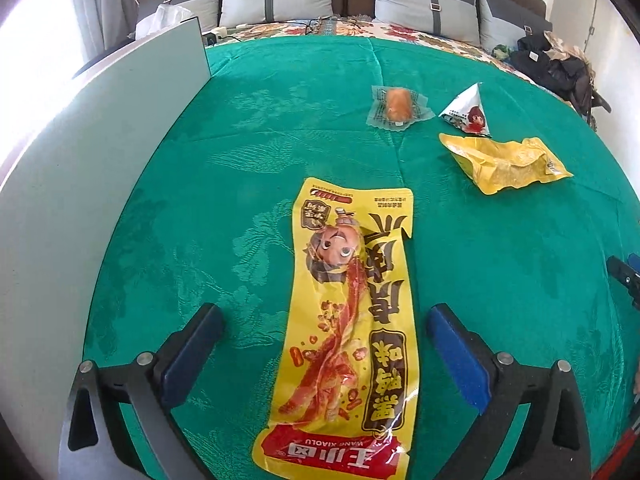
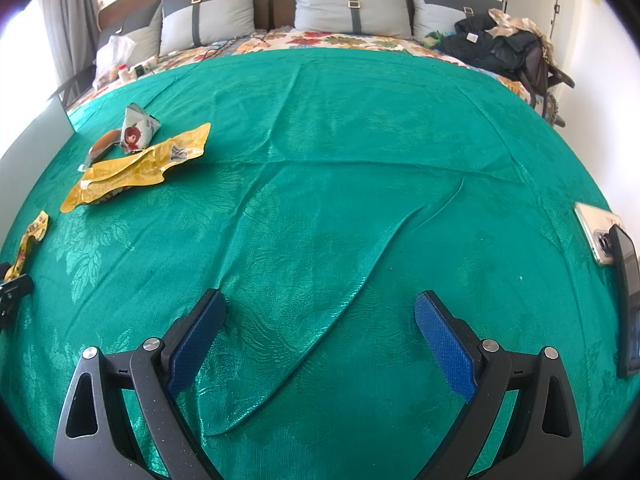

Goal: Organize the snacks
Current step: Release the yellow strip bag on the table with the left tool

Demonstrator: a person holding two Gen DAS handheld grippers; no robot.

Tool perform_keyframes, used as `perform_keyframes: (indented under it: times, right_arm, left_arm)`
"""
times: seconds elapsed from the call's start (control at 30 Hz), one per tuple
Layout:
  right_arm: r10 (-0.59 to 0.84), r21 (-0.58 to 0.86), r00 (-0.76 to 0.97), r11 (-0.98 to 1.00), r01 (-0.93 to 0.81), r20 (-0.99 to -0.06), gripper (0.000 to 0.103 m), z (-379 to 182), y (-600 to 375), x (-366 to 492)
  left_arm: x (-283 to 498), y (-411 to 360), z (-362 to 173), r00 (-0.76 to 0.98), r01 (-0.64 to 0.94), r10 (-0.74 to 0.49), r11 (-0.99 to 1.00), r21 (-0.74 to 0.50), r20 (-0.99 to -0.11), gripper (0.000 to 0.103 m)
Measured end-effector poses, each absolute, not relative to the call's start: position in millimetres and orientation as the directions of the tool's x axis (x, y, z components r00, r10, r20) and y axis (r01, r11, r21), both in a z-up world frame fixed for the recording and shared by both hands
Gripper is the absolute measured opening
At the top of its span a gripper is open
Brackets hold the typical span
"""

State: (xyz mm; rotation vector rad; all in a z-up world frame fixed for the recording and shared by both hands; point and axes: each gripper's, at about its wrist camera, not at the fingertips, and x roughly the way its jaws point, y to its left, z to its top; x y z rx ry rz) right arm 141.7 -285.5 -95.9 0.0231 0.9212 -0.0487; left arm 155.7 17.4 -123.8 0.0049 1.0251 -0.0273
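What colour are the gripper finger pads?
Blue, on black frames. Clearest in the right wrist view, on the right gripper pads.

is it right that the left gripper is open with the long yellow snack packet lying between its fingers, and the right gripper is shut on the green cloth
Not quite. The right gripper is open too, its fingers spread over bare green cloth and gripping nothing, as the right wrist view shows. The rest holds: the left gripper is open around the long yellow snack packet.

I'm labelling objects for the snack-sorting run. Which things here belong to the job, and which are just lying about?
For the job:
long yellow snack pouch, between the open left tongs
crumpled yellow packet
triangular white packet
clear-wrapped bun

Lying about:
phone
pillows
dark clothes
grey box
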Motion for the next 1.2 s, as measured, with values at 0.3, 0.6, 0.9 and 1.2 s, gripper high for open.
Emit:
perform_keyframes:
  times: [0.3,0.6,0.9,1.2]
  right_arm:
    - [-0.032,-0.001,0.604,0.999,0.052,-0.797,0.098,-95.6,-286.0,141.8]
    - [-0.032,-0.001,0.604,0.999,0.052,-0.797,0.098,-95.5,-286.2,141.9]
    - [-0.031,-0.001,0.604,0.999,0.051,-0.797,0.098,-95.5,-286.1,141.9]
    - [-0.031,0.000,0.603,0.999,0.051,-0.797,0.098,-95.3,-286.4,141.9]
  left_arm:
    - [156.8,36.8,-126.0,0.538,0.002,-0.006,1.000,-0.006,-0.843,0.103]
    - [150.0,37.4,-126.7,0.574,0.000,-0.006,1.000,-0.007,-0.819,0.103]
    - [145.7,37.0,-127.7,0.580,-0.005,-0.002,1.000,-0.006,-0.815,0.103]
    - [145.6,37.2,-127.8,0.580,-0.005,-0.002,1.000,-0.006,-0.815,0.103]
